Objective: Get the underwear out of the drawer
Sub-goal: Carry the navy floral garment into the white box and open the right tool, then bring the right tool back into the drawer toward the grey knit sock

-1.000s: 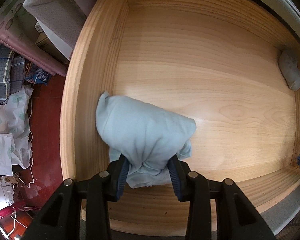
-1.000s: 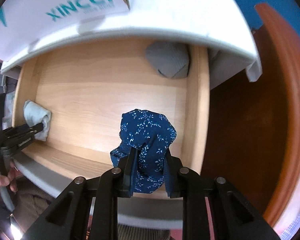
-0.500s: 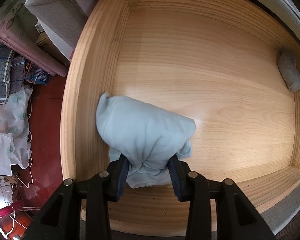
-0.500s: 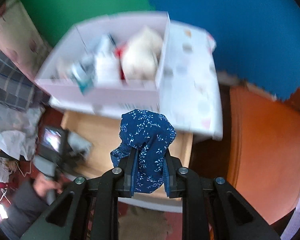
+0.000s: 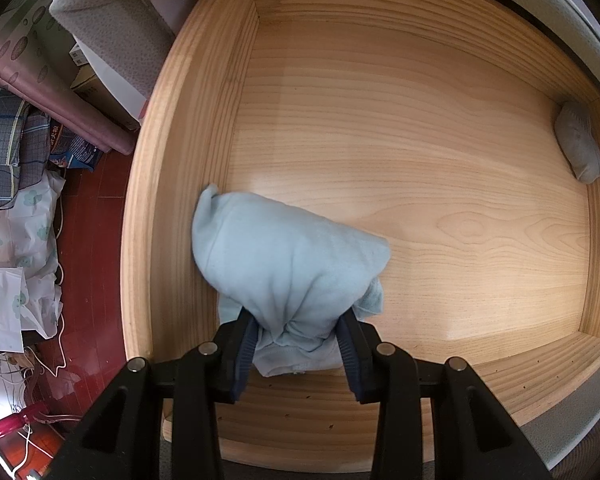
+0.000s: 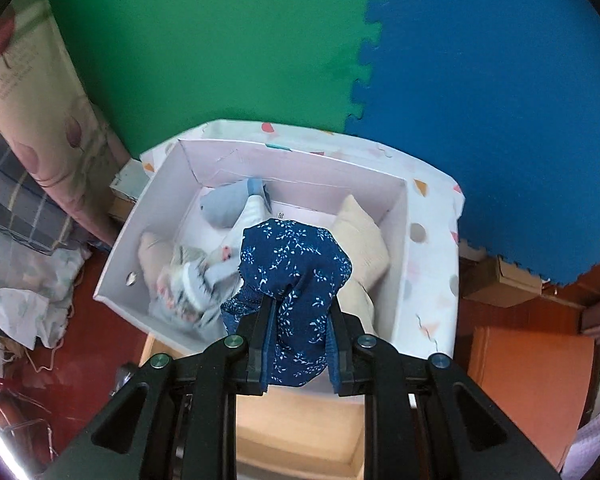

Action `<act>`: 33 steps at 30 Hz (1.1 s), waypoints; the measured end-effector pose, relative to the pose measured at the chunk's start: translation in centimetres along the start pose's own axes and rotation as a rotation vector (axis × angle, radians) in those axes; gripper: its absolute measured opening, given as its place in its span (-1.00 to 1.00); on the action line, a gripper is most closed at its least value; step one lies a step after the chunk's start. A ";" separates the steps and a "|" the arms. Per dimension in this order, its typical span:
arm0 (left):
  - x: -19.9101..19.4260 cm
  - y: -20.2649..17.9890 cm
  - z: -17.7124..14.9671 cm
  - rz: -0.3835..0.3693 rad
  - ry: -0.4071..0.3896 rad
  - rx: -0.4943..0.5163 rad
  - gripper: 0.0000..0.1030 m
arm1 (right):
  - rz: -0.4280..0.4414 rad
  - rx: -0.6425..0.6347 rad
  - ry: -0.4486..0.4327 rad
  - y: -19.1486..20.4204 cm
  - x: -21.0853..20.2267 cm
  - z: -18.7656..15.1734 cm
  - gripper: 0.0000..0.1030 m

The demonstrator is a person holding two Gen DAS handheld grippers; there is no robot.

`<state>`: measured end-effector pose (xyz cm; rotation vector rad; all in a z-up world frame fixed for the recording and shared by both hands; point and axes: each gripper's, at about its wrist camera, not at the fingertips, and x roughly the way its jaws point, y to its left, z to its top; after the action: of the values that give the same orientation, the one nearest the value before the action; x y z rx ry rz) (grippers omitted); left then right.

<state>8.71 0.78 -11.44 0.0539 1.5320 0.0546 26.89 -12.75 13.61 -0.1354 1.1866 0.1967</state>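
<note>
Your right gripper (image 6: 298, 344), clamping navy underwear (image 6: 296, 276), had swung from the drawer (image 5: 380, 120) to the white box (image 6: 400, 248) at 12 o'clock; your left gripper (image 5: 298, 344) stayed pinching pale-blue underwear (image 5: 284, 252).

— Left wrist view?
— Close above the wooden drawer (image 5: 420, 160), looking steeply down into it.
— Right wrist view?
— Higher, facing the white box (image 6: 400, 232) and foam wall mats (image 6: 220, 40) — sharing only a drawer strip.

Your left hand-held gripper (image 5: 297, 350) holds one underwear piece (image 5: 288, 264) in the drawer's (image 5: 420, 140) near-left corner against its left wall, a rolled piece (image 5: 579, 142) lies far right, while your right hand-held gripper (image 6: 300, 354) holds another piece (image 6: 298, 280) over the box (image 6: 402, 264) behind the drawer.
</note>
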 end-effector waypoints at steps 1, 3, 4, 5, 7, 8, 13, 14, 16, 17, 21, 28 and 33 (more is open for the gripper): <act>0.0 0.0 0.0 -0.001 -0.001 0.000 -0.27 | -0.003 -0.005 0.010 0.3 0.8 0.3 -0.62; -0.1 0.0 0.0 -0.001 0.000 0.000 -0.27 | -0.009 -0.012 0.033 0.8 2.7 0.7 -0.62; -0.1 0.0 0.0 -0.002 -0.001 0.000 -0.27 | -0.011 -0.016 0.051 1.1 3.9 1.0 -0.62; -0.1 0.0 0.0 -0.003 -0.002 0.001 -0.27 | -0.009 -0.017 0.063 1.4 4.7 0.9 -0.62; -0.1 0.1 0.0 -0.005 -0.003 0.001 -0.27 | -0.008 -0.020 0.083 1.6 6.2 1.1 -0.60; -0.1 0.2 0.0 -0.005 -0.004 0.001 -0.27 | -0.012 -0.025 0.091 1.8 6.9 1.1 -0.58; 0.1 0.2 0.1 -0.003 -0.002 -0.002 -0.27 | -0.009 -0.046 0.077 1.8 7.9 1.0 -0.34; 0.1 0.1 0.1 -0.002 -0.002 -0.002 -0.27 | 0.000 -0.046 0.069 1.6 7.6 1.0 -0.18; 0.1 0.1 0.1 -0.002 -0.002 -0.003 -0.27 | 0.010 -0.048 0.026 1.1 6.3 0.8 -0.04; 0.1 0.1 0.1 -0.002 -0.003 -0.004 -0.27 | 0.011 -0.053 0.012 0.9 5.7 0.8 -0.04; 0.1 0.0 0.1 -0.002 -0.003 -0.003 -0.27 | 0.035 -0.088 -0.064 -0.4 1.5 -1.4 0.08; 0.1 0.1 0.1 -0.004 -0.004 -0.005 -0.27 | 0.055 -0.196 -0.112 -3.1 -1.5 -10.5 0.08; 0.0 0.2 -0.1 -0.009 -0.010 0.000 -0.27 | 0.043 -0.246 -0.045 -5.1 1.9 -17.4 0.08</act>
<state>8.62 1.02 -11.44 0.0473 1.5223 0.0475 12.99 -21.21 5.45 -0.3199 1.1181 0.3819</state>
